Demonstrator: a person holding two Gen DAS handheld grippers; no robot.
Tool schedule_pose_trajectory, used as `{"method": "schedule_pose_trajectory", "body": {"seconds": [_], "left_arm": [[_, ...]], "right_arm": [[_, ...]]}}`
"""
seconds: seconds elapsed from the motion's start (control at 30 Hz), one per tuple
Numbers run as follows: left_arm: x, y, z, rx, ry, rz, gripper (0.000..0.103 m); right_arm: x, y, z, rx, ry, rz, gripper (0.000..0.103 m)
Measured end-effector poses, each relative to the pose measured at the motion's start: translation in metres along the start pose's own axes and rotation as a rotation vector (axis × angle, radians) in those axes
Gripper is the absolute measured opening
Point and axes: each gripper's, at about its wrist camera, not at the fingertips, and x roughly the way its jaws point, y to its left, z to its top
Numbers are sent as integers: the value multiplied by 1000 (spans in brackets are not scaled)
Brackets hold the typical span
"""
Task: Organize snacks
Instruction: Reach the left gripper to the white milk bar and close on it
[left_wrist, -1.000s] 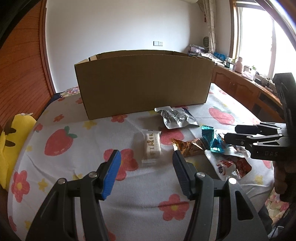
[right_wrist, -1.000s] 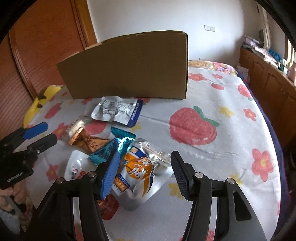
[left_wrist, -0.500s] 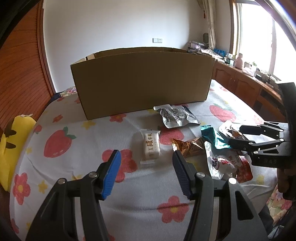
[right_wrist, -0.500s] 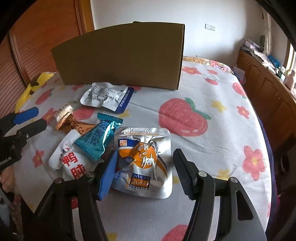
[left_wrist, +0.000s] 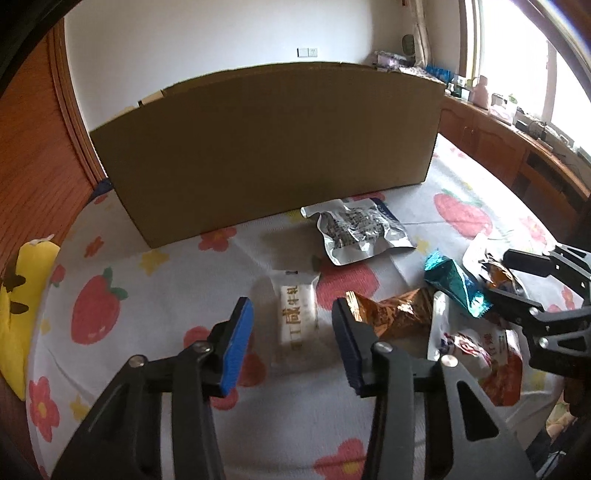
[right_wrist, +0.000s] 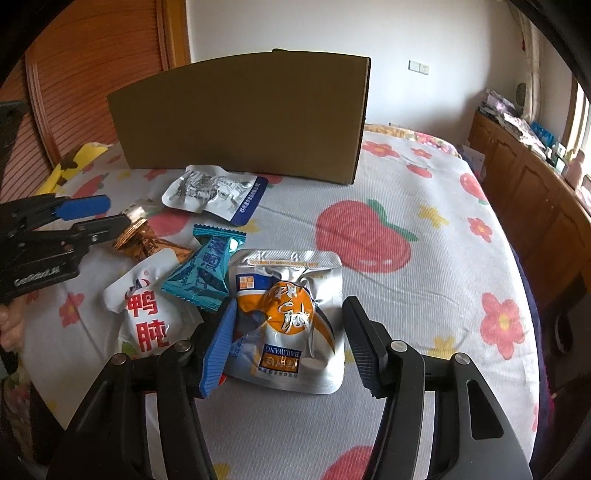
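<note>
A bedroom with wood panelling and a bright window holds a bed (right_wrist: 424, 206) covered by a sheet printed with strawberries and flowers. On it stands the cardboard box (left_wrist: 273, 147), the landmark here and, by my reading, where the snacks are meant to go; its inside is hidden. The snacks lie loose on the sheet in front of the box, probably spread so that each can be pinched alone.

Closest to the box is a silver pouch with blue edge (left_wrist: 356, 230). Further out from it lies the white nougat bar (left_wrist: 297, 314), and beside that a bronze wrapper (left_wrist: 391, 314), a teal wrapper (right_wrist: 205, 273), a white pouch with red characters (right_wrist: 147, 314) and a silver-and-orange pouch (right_wrist: 288, 321).

The left hand-held gripper (left_wrist: 291, 338) straddles the nougat bar with its jaws closing, the pads not yet pressing on it, so it holds nothing. The right hand-held gripper (right_wrist: 288, 350) hangs released over the silver-and-orange pouch, pads clear of the foil.

Against a second ago, the left one has drawn nearer the box and the bar, which then lay ahead of its tips, and its gap has narrowed. The right one has shifted so that the orange pouch sits squarely between its jaws instead of half under the left jaw.
</note>
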Motion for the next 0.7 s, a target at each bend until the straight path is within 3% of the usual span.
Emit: {"method": "schedule_pose_trajectory", "body": {"seconds": [0.23, 0.6, 0.7], "left_arm": [[8, -1, 0, -6, 42, -5, 38], [10, 3, 2, -4, 46, -4, 38], [8, 3, 1, 3, 42, -6, 22]], "right_arm": [[0, 1, 1, -8, -3, 8, 60], [0, 1, 0, -15, -6, 13, 60], [0, 1, 0, -16, -6, 12, 60]]}}
